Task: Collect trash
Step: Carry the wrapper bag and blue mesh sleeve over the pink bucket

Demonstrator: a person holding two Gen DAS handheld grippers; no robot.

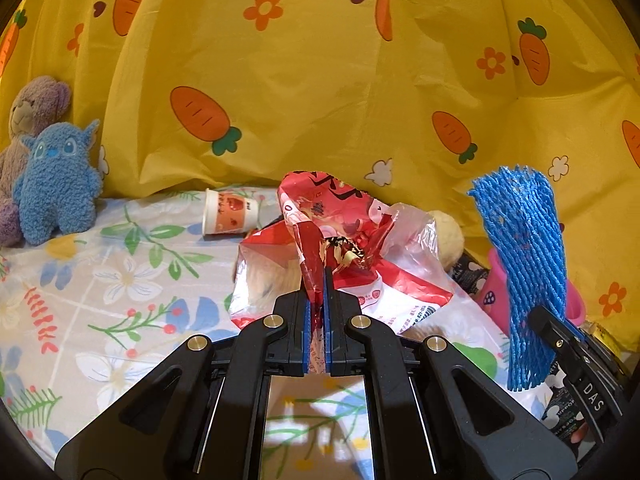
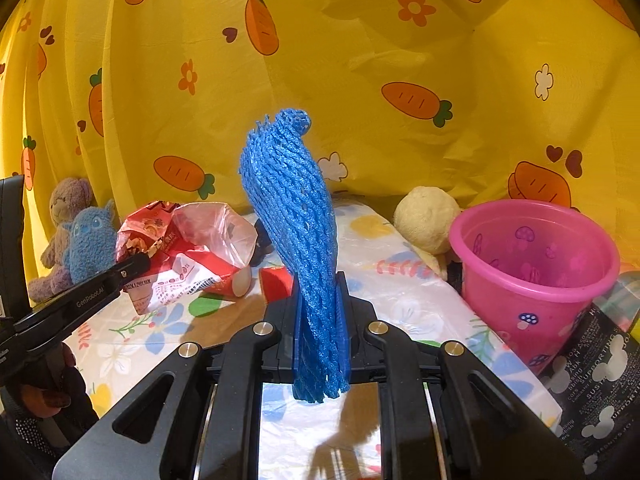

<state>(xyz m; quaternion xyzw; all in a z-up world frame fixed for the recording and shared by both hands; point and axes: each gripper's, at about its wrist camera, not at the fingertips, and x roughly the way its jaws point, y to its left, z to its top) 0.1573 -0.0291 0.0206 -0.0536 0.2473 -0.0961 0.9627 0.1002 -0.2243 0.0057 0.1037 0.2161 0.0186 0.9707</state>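
teddy bear (image 1: pixel 30 112): purple-brown, far left, against the yellow carrot-print curtain (image 1: pixel 320 80).
blue plush (image 1: pixel 56 184): sits on the bed (image 1: pixel 100 280), touching the teddy bear's front.
paper cup (image 1: pixel 228 212): on its side on the floral sheet, near the curtain, just left of the wrapper.
left tool (image 1: pixel 316 300): clenched on the wrapper (image 1: pixel 340 248); a twisted fold of red-and-clear plastic is pinched between the blue pads, the rest bunched up ahead of the fingers.
red cup (image 2: pixel 276 282): lying on its side on the bed, partly behind the net in the right view.
right tool (image 2: pixel 320 316): clenched on the foam net (image 2: pixel 296 216); blue mesh sleeve stands upright between the fingers, lower end hanging past the pads.
yellow plush (image 2: pixel 426 218): against the curtain, just left of the bucket.
bucket (image 2: pixel 532 264): pink, mushroom print, upright, open top, right of the net, well apart from the wrapper.
black bag (image 2: pixel 592 380): printed, below and right of the bucket, touching its base.
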